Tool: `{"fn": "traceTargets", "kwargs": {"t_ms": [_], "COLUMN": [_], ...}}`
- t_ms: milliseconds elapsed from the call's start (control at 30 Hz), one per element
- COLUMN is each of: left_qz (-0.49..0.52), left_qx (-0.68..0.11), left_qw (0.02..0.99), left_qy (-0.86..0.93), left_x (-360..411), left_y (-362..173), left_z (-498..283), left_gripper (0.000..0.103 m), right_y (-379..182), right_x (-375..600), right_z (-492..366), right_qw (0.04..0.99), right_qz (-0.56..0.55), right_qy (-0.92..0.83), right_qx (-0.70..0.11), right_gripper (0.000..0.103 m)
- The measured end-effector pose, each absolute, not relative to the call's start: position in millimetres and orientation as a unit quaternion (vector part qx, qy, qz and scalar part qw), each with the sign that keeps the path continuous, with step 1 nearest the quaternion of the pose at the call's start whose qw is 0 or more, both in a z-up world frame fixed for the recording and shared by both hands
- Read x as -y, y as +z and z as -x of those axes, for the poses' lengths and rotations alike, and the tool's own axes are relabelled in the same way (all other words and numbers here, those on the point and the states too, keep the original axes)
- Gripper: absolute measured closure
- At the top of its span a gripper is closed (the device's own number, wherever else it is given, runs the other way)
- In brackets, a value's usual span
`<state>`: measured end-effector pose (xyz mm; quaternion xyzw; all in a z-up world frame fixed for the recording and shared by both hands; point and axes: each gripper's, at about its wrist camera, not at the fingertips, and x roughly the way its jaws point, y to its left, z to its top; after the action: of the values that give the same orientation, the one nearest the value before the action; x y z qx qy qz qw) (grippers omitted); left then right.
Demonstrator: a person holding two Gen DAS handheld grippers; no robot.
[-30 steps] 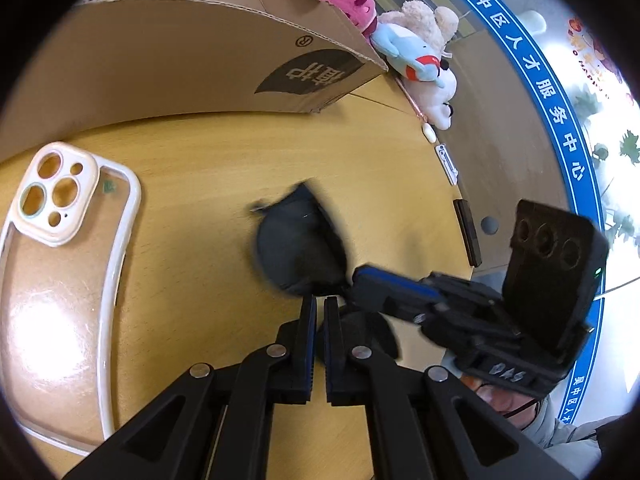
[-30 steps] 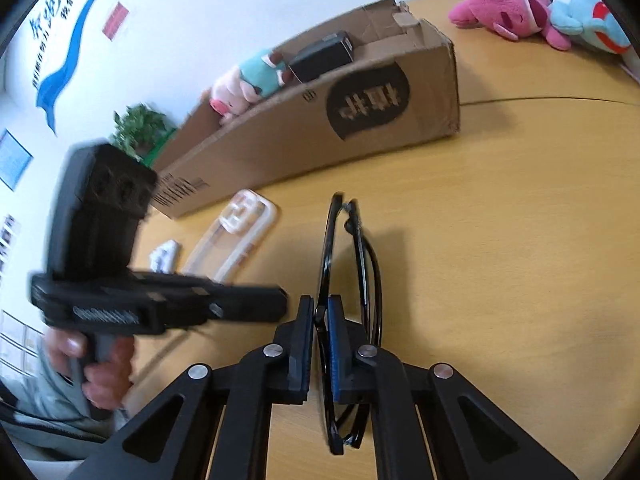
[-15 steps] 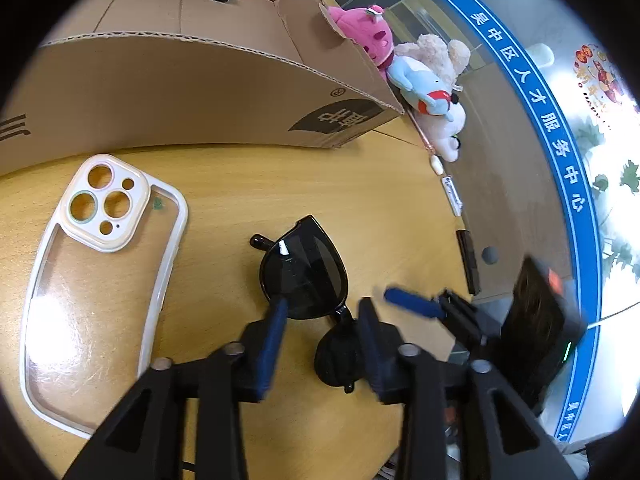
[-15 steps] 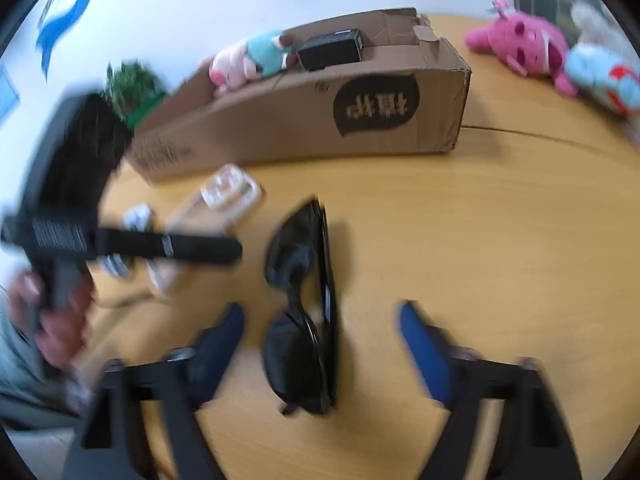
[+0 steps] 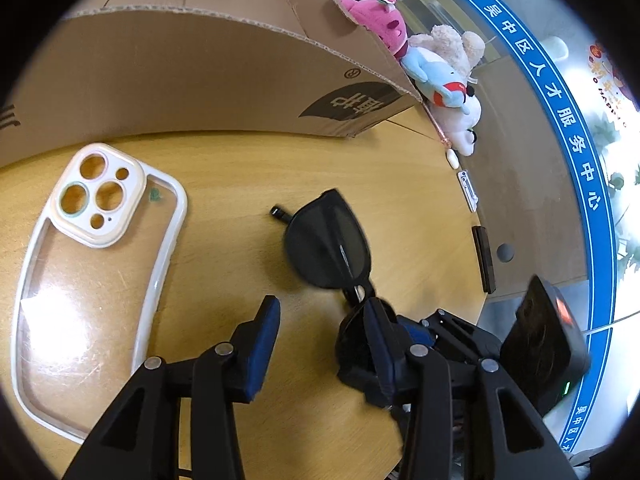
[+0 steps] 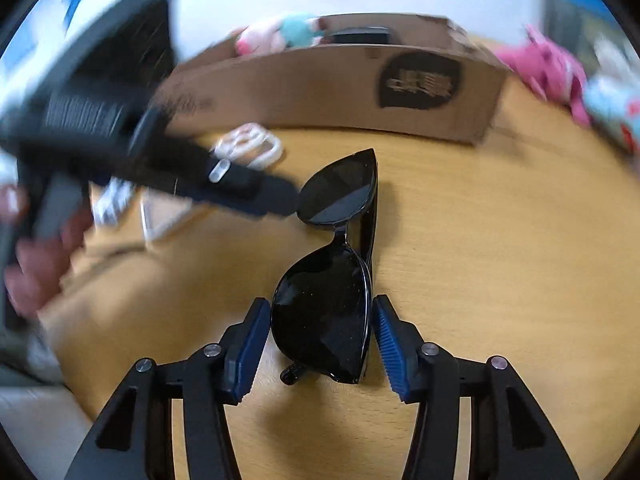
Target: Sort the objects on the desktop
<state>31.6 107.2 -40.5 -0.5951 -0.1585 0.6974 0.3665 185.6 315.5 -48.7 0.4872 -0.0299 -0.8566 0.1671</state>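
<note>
The black sunglasses look light, rigid and easily scratched. Their glossy lenses would likely slip under the pads, so the frame rim or the bridge is the safer place to take hold, with a gentle squeeze. They lie folded on the wooden surface, lenses tilted up, one temple tip poking out at the near end.

The right gripper has just been closing. Its blue pads now flank the nearer lens, one on each side, very close to the rim. A sliver of gap seems to remain, so it reads as not yet clamped.

The left gripper stands released, having just let go. Nothing sits between its pads. The farther lens lies just ahead of it and to its right.

Beyond the sunglasses stands a cardboard box. A clear phone case lies off to the left gripper's left side.
</note>
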Motion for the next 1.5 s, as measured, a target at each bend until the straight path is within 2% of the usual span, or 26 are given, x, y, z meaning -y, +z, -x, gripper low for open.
{"fn": "traceTargets", "kwargs": {"t_ms": [133, 267, 333, 367, 600, 933, 1200, 1367, 1500], "left_qz": [0.604, 0.609, 0.604, 0.599, 0.562, 0.463, 0.406, 0.409, 0.439], "left_qx": [0.166, 0.161, 0.165, 0.162, 0.144, 0.116, 0.078, 0.081, 0.113], "left_qw": [0.378, 0.397, 0.414, 0.422, 0.423, 0.447, 0.461, 0.467, 0.467], "left_qy": [0.681, 0.667, 0.661, 0.661, 0.696, 0.757, 0.785, 0.780, 0.759], "left_x": [-116, -132, -136, -138, -133, -118, -132, -134, -139], "left_y": [-48, -54, -52, -50, -26, 78, 154, 156, 126], "left_z": [-30, -29, -31, -32, -33, 6, 92, 160, 219], "left_gripper": [0.060, 0.063, 0.063, 0.068, 0.070, 0.070, 0.070, 0.070, 0.070], "right_y": [-50, -50, -46, -44, -30, 48, 123, 143, 137], "right_x": [-344, -354, -349, -346, -330, -315, -314, -316, -321], "right_z": [-178, -176, -179, -179, -176, -162, -86, -4, 50], "right_qw": [0.170, 0.188, 0.193, 0.194, 0.196, 0.207, 0.201, 0.198, 0.195], "right_qz": [-0.489, -0.482, -0.476, -0.473, -0.459, -0.360, -0.279, -0.275, -0.297], "right_qy": [-0.846, -0.841, -0.845, -0.848, -0.860, -0.908, -0.939, -0.940, -0.935], "right_qx": [0.125, 0.161, 0.151, 0.141, 0.110, 0.059, 0.025, 0.022, 0.026], "right_gripper": [0.052, 0.052, 0.053, 0.053, 0.053, 0.053, 0.053, 0.053, 0.053]}}
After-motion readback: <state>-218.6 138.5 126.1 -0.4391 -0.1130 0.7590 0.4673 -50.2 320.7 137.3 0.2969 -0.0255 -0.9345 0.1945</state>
